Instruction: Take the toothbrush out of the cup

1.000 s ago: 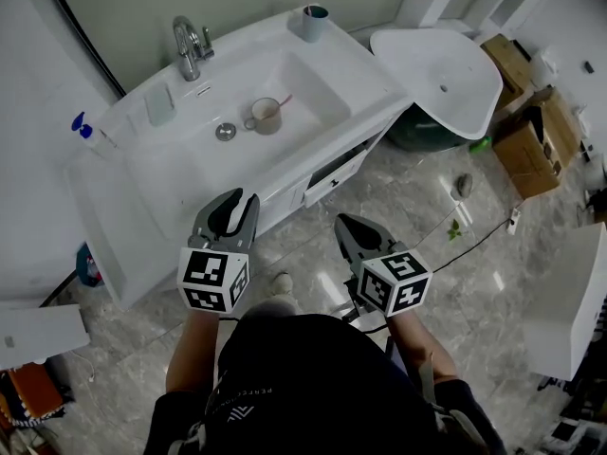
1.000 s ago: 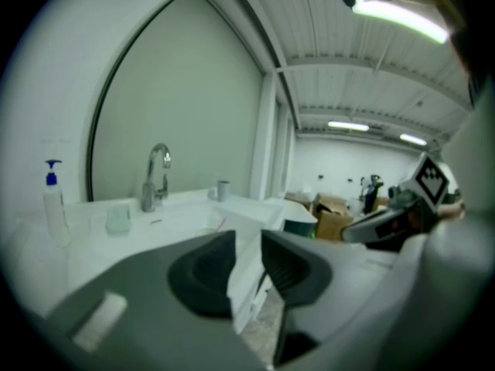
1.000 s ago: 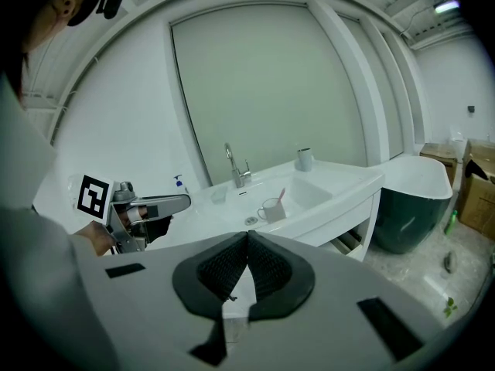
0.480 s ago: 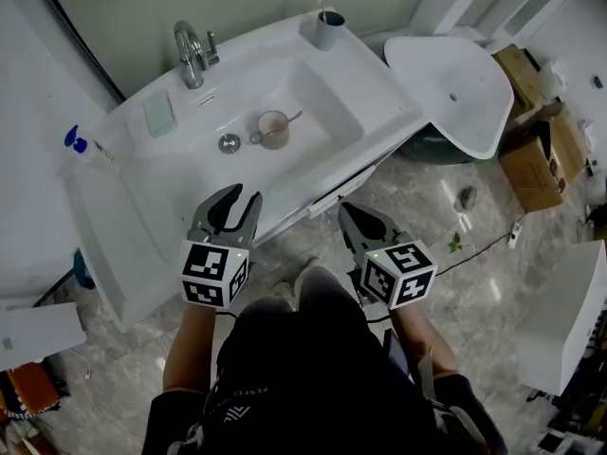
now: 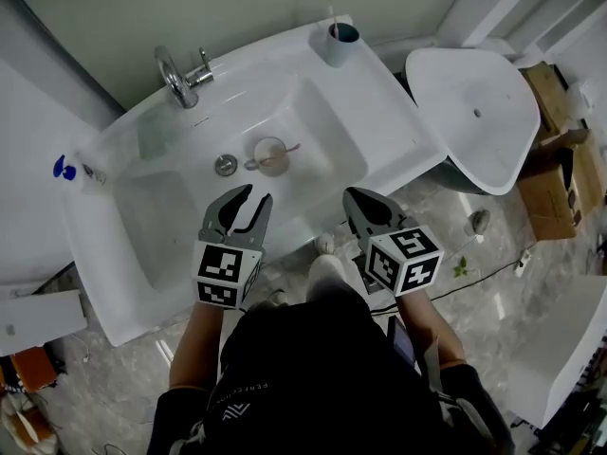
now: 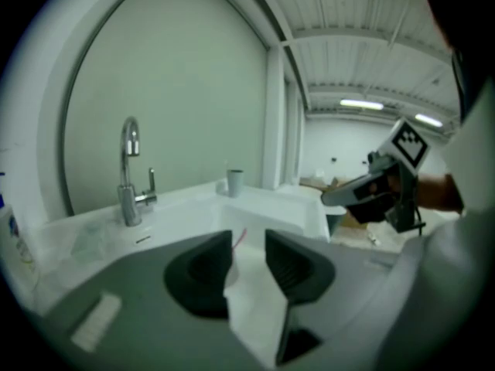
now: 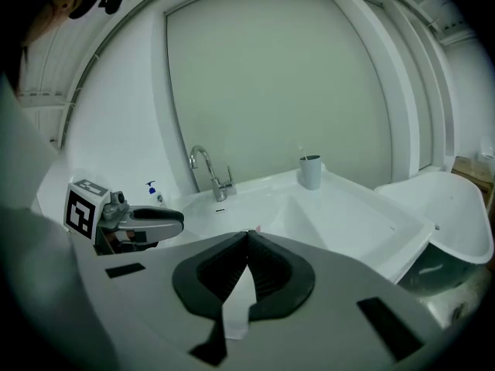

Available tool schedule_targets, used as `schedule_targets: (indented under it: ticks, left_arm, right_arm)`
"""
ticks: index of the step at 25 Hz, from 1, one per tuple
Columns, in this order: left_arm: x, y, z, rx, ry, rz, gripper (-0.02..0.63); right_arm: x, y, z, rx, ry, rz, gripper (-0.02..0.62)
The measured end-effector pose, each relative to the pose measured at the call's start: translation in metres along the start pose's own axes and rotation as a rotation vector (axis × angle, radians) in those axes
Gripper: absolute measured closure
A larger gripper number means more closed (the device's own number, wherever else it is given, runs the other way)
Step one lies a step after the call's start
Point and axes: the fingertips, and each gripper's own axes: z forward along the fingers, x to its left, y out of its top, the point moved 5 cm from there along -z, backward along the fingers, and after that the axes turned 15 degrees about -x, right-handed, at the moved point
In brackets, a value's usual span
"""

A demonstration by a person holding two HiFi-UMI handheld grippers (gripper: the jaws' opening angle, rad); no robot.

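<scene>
On the white sink bench (image 5: pixel 379 83), taking the drain (image 5: pixel 225 165) as the mark: one blue-capped bottle (image 5: pixel 64 169) stands far left of it and one faucet (image 5: pixel 175 76) stands behind it. The left tool (image 5: pixel 254 197) hovers just in front, its jaws opening with nothing between them. Of two cups, the beige cup (image 5: pixel 271 155) sits just right of the drain and holds the one pink toothbrush (image 5: pixel 289 147), whose long axis leans rightward over the rim. The grey cup (image 5: pixel 340 44) stands far back-right. The right tool (image 5: pixel 351 195), front-right, has its jaws together and empty.
</scene>
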Motion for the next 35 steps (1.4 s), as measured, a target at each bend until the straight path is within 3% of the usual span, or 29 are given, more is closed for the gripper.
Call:
schedule_targets:
  ticks: [10, 22, 35]
  left_arm:
    - [-0.001, -0.021, 0.078, 0.125, 0.048, 0.002, 0.463]
    - [0.002, -0.064, 0.136, 0.275, 0.108, 0.031, 0.463]
    - [0.003, -0.087, 0.175, 0.408, 0.117, 0.197, 0.465]
  right_arm:
    - [-0.070, 0.017, 0.052, 0.073, 0.088, 0.018, 0.597]
    - [-0.110, 0.019, 0.098, 0.153, 0.210, 0.027, 0.597]
    - [-0.139, 0.008, 0.120, 0.214, 0.278, 0.078, 0.597]
